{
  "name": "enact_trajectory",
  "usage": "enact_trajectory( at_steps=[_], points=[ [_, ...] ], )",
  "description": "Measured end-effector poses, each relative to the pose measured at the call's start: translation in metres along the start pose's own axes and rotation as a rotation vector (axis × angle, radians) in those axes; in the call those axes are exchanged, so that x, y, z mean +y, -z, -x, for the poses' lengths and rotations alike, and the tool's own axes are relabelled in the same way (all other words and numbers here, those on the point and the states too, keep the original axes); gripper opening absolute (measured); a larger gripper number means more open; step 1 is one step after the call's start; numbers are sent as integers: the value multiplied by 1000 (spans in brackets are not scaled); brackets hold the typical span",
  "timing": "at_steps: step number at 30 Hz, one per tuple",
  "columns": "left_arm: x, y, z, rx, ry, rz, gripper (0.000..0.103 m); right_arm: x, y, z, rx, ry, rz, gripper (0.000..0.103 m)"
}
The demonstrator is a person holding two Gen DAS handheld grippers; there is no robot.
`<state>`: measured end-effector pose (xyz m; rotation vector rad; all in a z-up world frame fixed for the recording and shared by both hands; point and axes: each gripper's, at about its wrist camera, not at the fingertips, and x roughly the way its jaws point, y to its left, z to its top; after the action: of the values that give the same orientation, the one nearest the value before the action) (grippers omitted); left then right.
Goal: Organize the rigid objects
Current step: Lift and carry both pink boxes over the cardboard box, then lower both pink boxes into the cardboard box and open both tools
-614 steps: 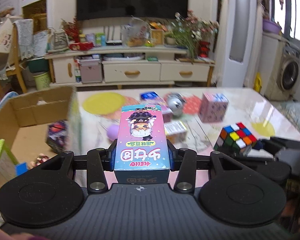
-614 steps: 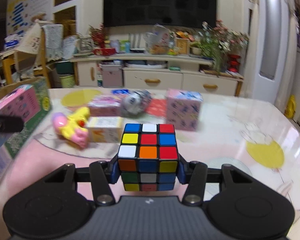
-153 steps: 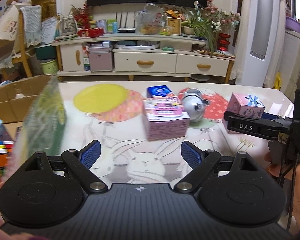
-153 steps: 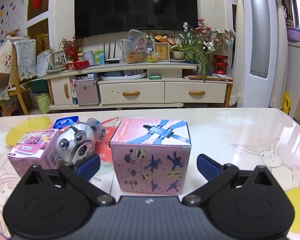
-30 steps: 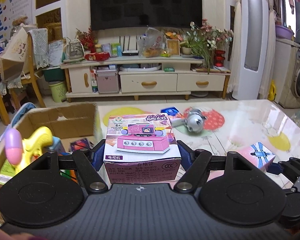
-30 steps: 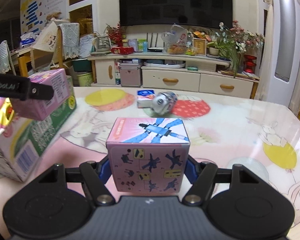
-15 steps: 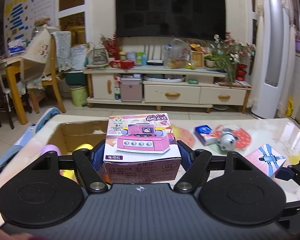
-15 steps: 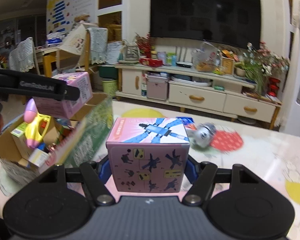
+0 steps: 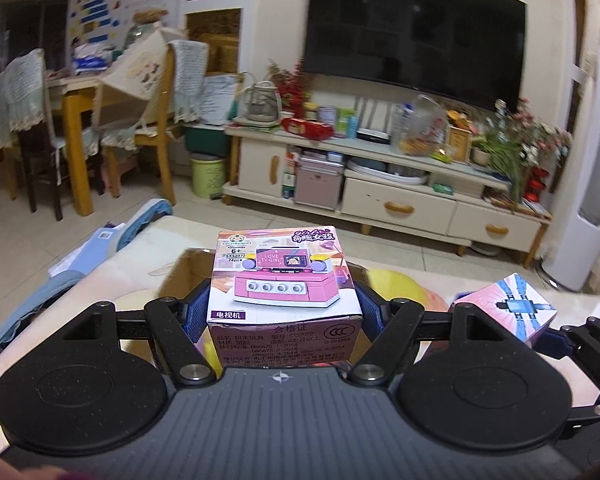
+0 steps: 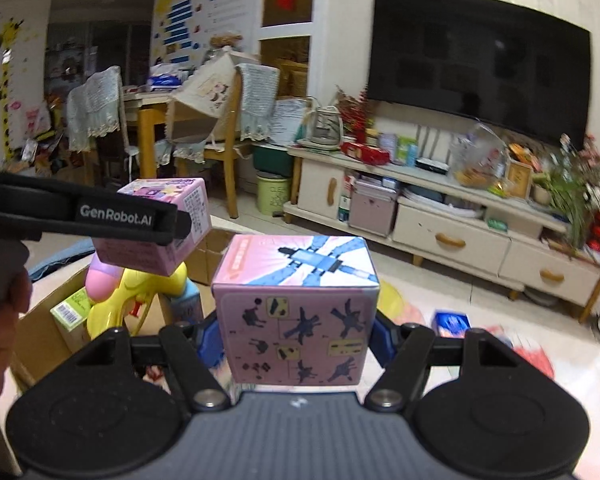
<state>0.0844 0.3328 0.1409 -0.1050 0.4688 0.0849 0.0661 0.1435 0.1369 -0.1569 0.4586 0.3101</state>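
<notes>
Seemingly the step in hand is carrying two boxes over to the cardboard box and setting them inside.

Left wrist view: the left gripper [image 9: 284,312] is clamped on the pink toy-TV box [image 9: 281,280] at lower centre, blue pads pressed flat on its two sides, the box level and held over the far rim of the cardboard box [image 9: 180,276], which peeks out just behind and left of it. To do this well, I judge the box should be brought fully over the opening and lowered before the jaws part, so it does not tip off the rim. Print on it reads "LOVE TV GIRL", "6+", "24pcs", "电视机" and "合格证", with a CCC mark; the small lines under that are too fine to read. At right edge sits the robot-print box [image 9: 508,312].

Right wrist view: the right gripper [image 10: 296,336] is closed on the robot-print box [image 10: 296,312] at centre, pads on both sides, lifted clear of the table [image 10: 500,364]. At left, the left gripper [image 10: 132,224] holds its box above the cardboard box [image 10: 44,340], where a yellow toy [image 10: 136,296] and a green carton [image 10: 72,308] take up room. I would pick a free gap beside them and place one box at a time. The finger reads "GenRobot.AI". The box's side shows only pictograms.
</notes>
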Motion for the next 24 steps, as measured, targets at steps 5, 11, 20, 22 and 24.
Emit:
enact_trajectory(
  at_steps=[5,11,20,22,24],
  points=[
    [16,-11,-12,29,-13,71,90,11,-16,-26,-15,-49,70,69],
    [20,-13,-19,58,-15,109,90,25,-24,-59,21,-98,156,69],
    [11,-9,-23,84,-27,101,91,34,-18,-87,77,-134,195,71],
    [11,-10,-25,90,-30,102,91,37,-19,-91,77,-131,210,72],
    [12,-10,-24,91,-42,105,90,39,-18,-93,78,-130,224,73]
  ],
)
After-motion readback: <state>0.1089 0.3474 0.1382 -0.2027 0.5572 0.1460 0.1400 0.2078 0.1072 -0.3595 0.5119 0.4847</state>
